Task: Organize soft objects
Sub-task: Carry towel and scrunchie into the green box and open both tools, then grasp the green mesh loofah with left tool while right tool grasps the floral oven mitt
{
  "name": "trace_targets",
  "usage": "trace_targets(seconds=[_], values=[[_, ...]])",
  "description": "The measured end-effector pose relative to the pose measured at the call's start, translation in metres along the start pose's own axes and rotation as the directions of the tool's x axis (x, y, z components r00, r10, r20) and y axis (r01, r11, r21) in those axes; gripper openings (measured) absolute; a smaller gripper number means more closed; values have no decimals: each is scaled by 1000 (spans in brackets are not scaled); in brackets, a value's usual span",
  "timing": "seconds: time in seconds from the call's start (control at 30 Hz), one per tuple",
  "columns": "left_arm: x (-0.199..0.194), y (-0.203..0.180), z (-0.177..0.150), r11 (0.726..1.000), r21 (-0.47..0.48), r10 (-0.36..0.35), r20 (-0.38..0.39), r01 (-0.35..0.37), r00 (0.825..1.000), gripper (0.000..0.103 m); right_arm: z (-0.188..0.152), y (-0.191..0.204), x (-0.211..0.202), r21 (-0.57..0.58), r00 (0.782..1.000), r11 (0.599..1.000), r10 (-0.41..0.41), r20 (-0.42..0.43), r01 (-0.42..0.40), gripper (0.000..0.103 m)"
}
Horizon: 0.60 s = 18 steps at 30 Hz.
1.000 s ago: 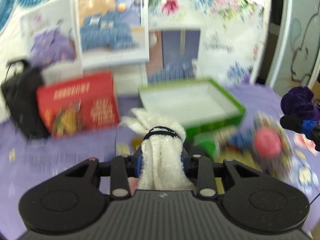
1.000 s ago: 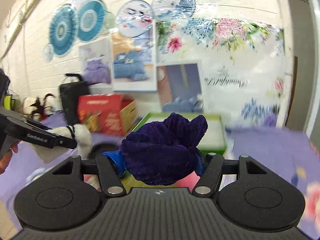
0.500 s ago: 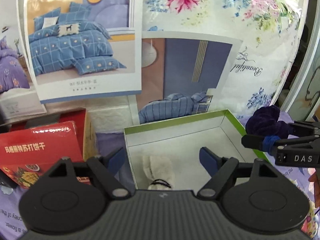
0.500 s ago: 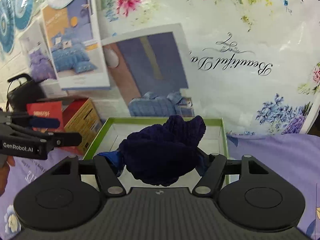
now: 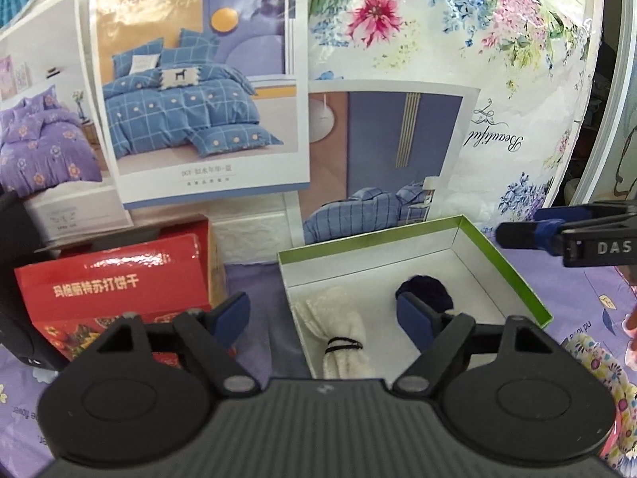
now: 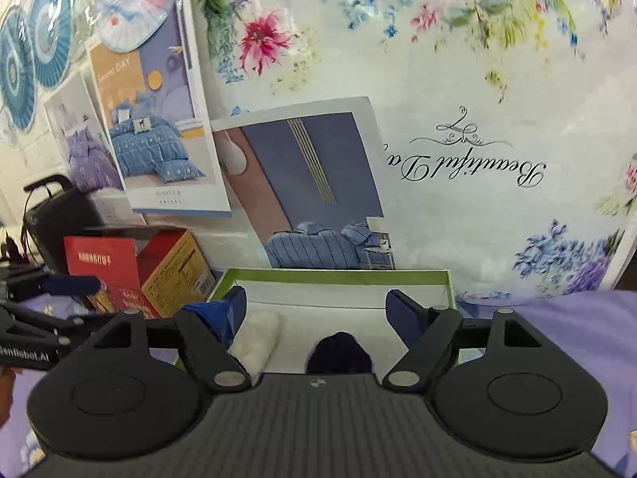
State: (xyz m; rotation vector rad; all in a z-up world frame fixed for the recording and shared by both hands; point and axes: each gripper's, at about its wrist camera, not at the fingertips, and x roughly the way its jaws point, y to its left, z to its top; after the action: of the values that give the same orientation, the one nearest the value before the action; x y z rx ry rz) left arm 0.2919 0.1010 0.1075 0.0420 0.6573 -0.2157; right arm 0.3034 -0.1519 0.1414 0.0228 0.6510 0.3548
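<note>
A white box with a green rim (image 5: 505,263) stands by the wall. Inside it lie a white fluffy towel roll (image 5: 344,334) bound with a black band and, to its right, a dark purple plush piece (image 5: 428,292). My left gripper (image 5: 324,316) hangs open over the box's near left edge, holding nothing. My right gripper (image 6: 318,308) is above the box (image 6: 338,277) with its jaws opening. Nothing sits between its pads; the purple piece (image 6: 338,352) rests below beside the towel roll (image 6: 256,336). Each gripper shows at the edge of the other's view.
A red biscuit box (image 5: 115,286) stands left of the white box, with a black bag (image 6: 59,215) behind it. Bedding posters and a floral sheet cover the wall behind. A purple flowered cloth (image 6: 577,318) covers the table. A colourful patterned item (image 5: 597,362) lies at the right.
Both grippers moved forward to the box. The left one opened and dropped the white towel roll inside. The right one opened and the purple piece now lies in the box.
</note>
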Motion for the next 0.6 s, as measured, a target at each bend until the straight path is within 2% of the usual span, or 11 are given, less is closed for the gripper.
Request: trace_targets(seconds=[0.2,0.33,0.4,0.5,0.6], values=[[-33,-4,-15,999,-39,-12,26,13,1000,81,-21,1,-59,-73,995,993,-89,48,93,64],[-71,-15,-36,999,-42,-20,59,22,998,82,-54,9,-105,-104,986,984,-137,90,146,65],[-90,-22,-50,999,-38,-2,62,4,998,82,-78,13,-121,-96,983,982,-151,105,161,65],[-117,-31,-78,999,-39,-14,74,17,997,83,-119,20,-130,-71,982,984,-156,104,164,65],[-135,-38,-109,999,-52,-13,51,16,999,83,-150,23,-121,-46,982,984,-170,87,174,66]])
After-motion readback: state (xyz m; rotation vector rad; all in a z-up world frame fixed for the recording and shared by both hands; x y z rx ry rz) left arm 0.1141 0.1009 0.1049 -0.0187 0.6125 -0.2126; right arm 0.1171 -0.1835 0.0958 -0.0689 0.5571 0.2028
